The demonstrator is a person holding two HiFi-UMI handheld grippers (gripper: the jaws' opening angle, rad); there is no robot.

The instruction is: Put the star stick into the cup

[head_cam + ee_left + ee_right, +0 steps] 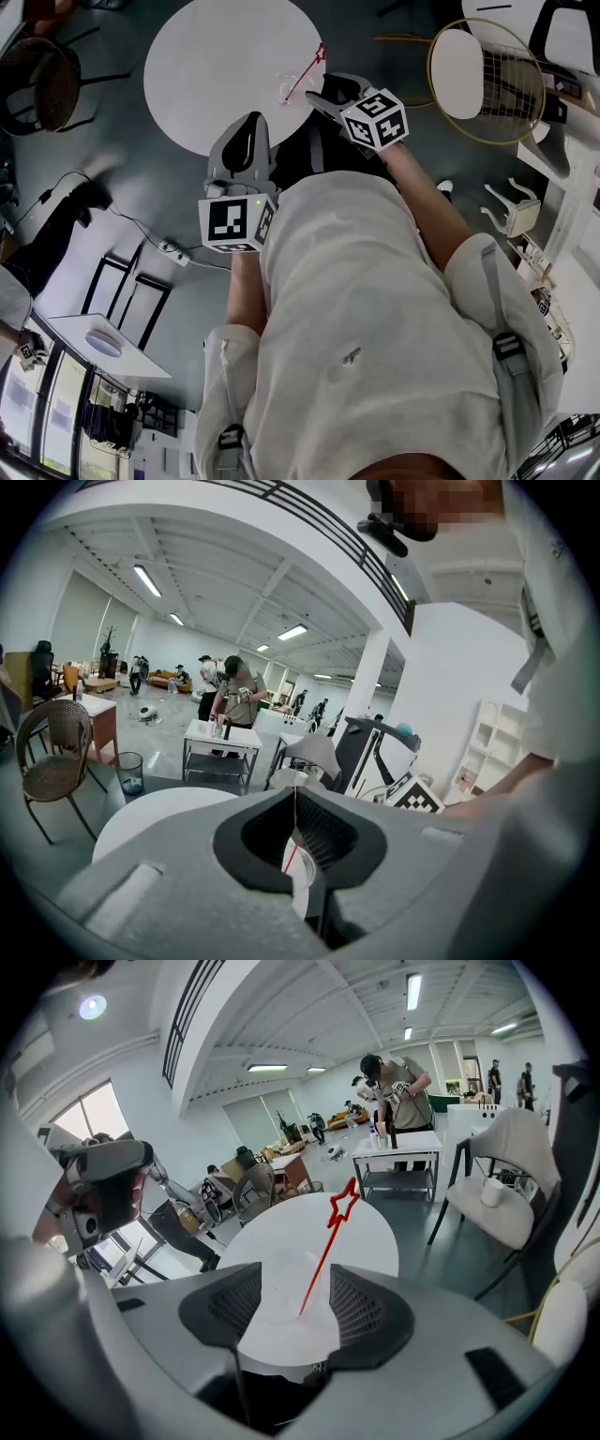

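The red star stick (pixel 323 1251) is pictured leaning in the clear cup (pixel 285 91) on the round white table (pixel 216 56), just beyond the tips of the right gripper (pixel 295 1286). That gripper's jaws are spread apart with nothing gripped, and the stick is framed in the gap between them, touched by neither. The left gripper (pixel 295 794) is held farther from the cup, its jaw tips pressed together on nothing. Cup and stick are glimpsed through the hollow behind those tips.
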